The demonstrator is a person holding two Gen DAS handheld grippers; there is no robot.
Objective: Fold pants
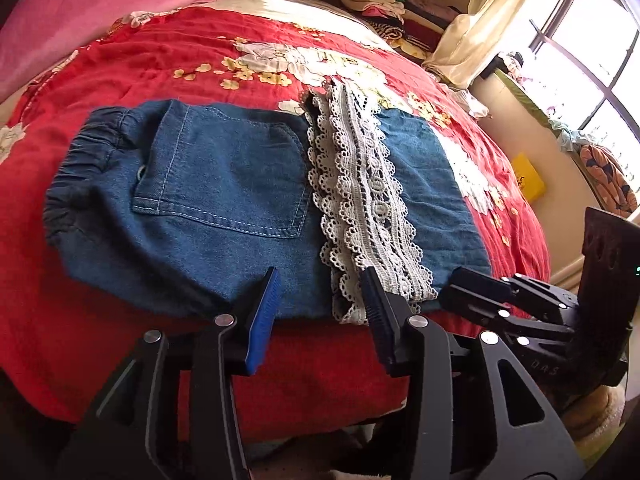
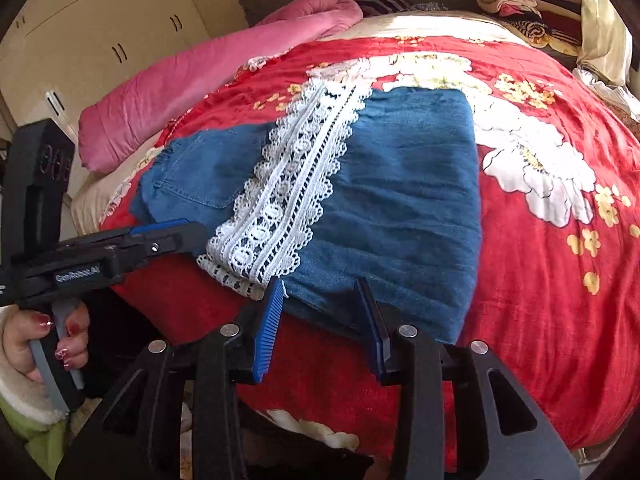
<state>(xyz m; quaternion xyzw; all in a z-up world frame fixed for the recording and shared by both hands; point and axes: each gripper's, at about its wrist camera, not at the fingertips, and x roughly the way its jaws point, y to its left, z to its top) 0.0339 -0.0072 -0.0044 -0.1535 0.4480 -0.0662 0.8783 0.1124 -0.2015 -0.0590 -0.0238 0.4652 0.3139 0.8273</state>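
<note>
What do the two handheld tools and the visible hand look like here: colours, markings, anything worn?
Both the left tool and right tool are black angular frames with silver rivets and ribbed blue pads. The left tool's side carries white lettering. The hand on its grey trigger has glossy red nails and a fluffy cream cuff over green.

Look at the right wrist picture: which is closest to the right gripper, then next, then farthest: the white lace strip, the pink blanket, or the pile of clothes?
From the right gripper:
1. White lace strip, just ahead, left.
2. Pink blanket, farther back, left.
3. Pile of folded clothes, far right corner.
</note>
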